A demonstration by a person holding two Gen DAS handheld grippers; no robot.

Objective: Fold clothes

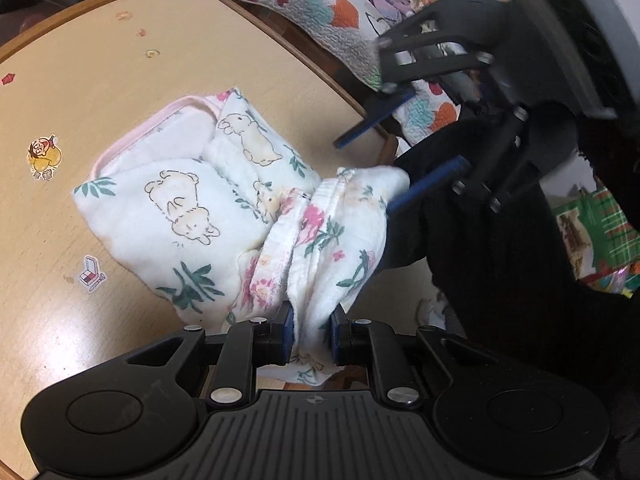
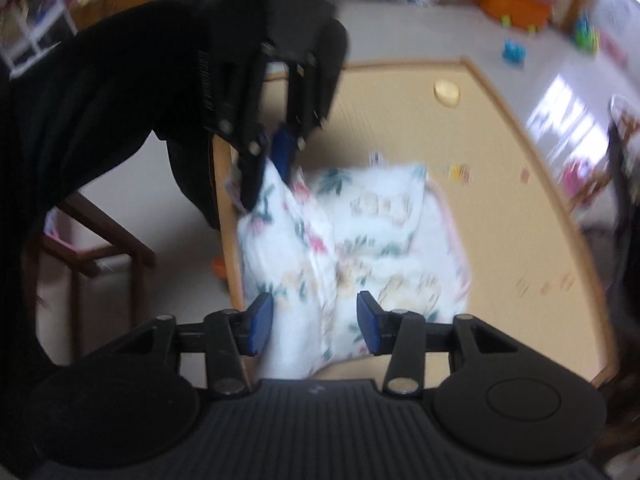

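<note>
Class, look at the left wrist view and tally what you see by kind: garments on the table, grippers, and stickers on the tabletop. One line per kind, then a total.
Garments: 1, the printed garment
Grippers: 2, left gripper and right gripper
Stickers: 6 clear ones, e.g. the cartoon sticker; fainter marks are uncertain
Total: 9

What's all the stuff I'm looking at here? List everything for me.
garment: one, white with bears and flowers, partly folded on the table, one end lifted
table: one, tan with wood rim, under the garment
stickers: several, mixed colours, scattered on the tabletop
quilt: one, white with hearts, beyond the table
left gripper: one, black, blue pads, jaws shut on the garment
right gripper: one, black, jaws open beside the lifted end
</note>
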